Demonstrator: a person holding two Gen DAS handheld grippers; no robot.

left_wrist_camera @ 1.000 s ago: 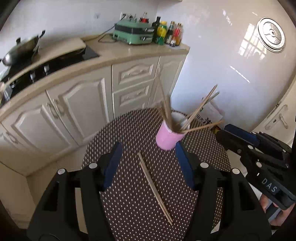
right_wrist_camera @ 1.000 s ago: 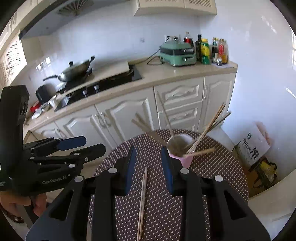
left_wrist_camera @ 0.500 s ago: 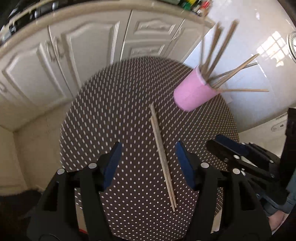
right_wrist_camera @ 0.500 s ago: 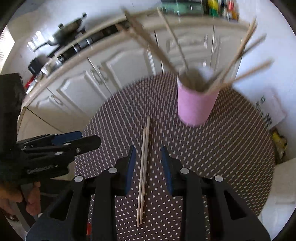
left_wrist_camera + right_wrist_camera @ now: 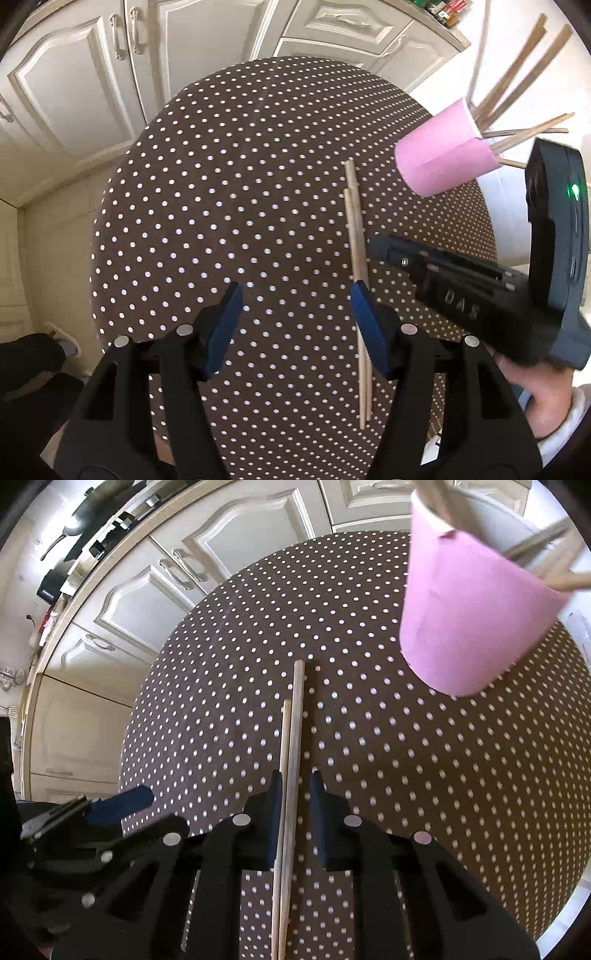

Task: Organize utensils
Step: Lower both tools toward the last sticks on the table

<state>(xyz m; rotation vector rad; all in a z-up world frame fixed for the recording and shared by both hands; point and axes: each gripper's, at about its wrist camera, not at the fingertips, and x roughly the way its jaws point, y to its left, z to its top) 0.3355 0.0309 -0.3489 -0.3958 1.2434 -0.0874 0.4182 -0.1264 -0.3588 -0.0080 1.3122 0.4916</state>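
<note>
Two wooden chopsticks [image 5: 356, 236] lie side by side on the round brown polka-dot table [image 5: 229, 192]. A pink cup [image 5: 443, 155] holding several chopsticks stands at the far right. My left gripper [image 5: 295, 306] is open above the table, its right finger beside the pair. My right gripper [image 5: 294, 786] is low over the table, its jaws narrowly open and straddling the pair of chopsticks [image 5: 293, 738]; it also shows in the left wrist view [image 5: 380, 247]. The pink cup [image 5: 469, 620] stands just ahead to the right.
Cream kitchen cabinets [image 5: 110, 66] stand beyond the table's far edge, with a counter and stove [image 5: 92, 535] above them. The white floor [image 5: 491, 62] lies past the cup.
Both grippers have come down toward the table. The right gripper moved forward over the lying pair, which now sits between its jaws. The left gripper stayed open.
</note>
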